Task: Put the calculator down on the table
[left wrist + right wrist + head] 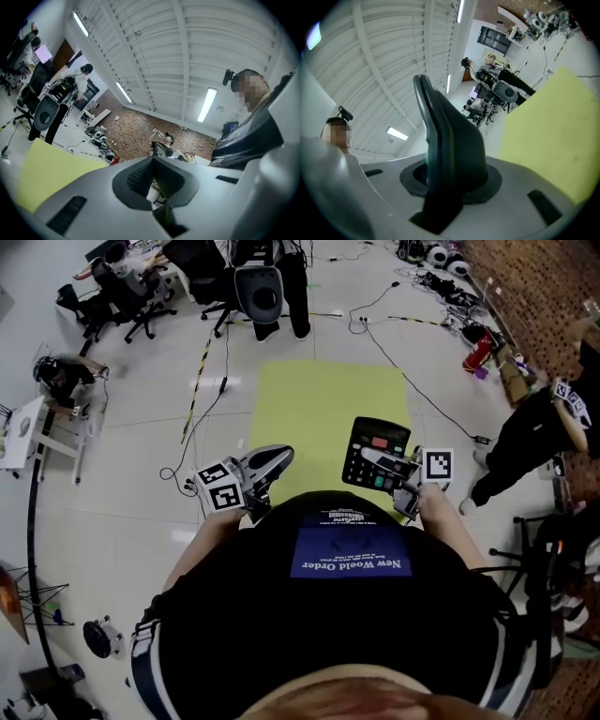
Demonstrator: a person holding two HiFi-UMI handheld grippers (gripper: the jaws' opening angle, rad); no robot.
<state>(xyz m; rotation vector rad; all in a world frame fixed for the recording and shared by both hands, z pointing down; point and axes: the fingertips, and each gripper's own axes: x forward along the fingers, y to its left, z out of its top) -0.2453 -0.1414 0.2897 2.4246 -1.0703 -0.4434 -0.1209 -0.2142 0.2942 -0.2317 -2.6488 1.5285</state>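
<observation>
I am reading one legible label: the blue rectangular patch [349, 554] on the person's black shirt is showing "New World Order" in pale letters, upside down in the head view. The smaller print above it is too fine to read.

The right claw [377, 461] is clamping the calculator [373, 435], its pale smooth fingers lying across the key face. The calculator is a flat black rectangular unit with a dark display window, rows of small dark keys and a few red and green keys. No lettering on it is resolving. In the head view it is showing over the near right corner of the bench [319, 399], a matte yellow-green rectangular top. In the right gripper view it is standing edge-on between the jaws as a thin dark slab.

The left claw [281, 457] is sitting just off the near left corner of the bench. Its jaws are meeting at the tips, ribbed dark pads facing each other, nothing between them. Each claw is carrying a cube with black-and-white square markers.
</observation>
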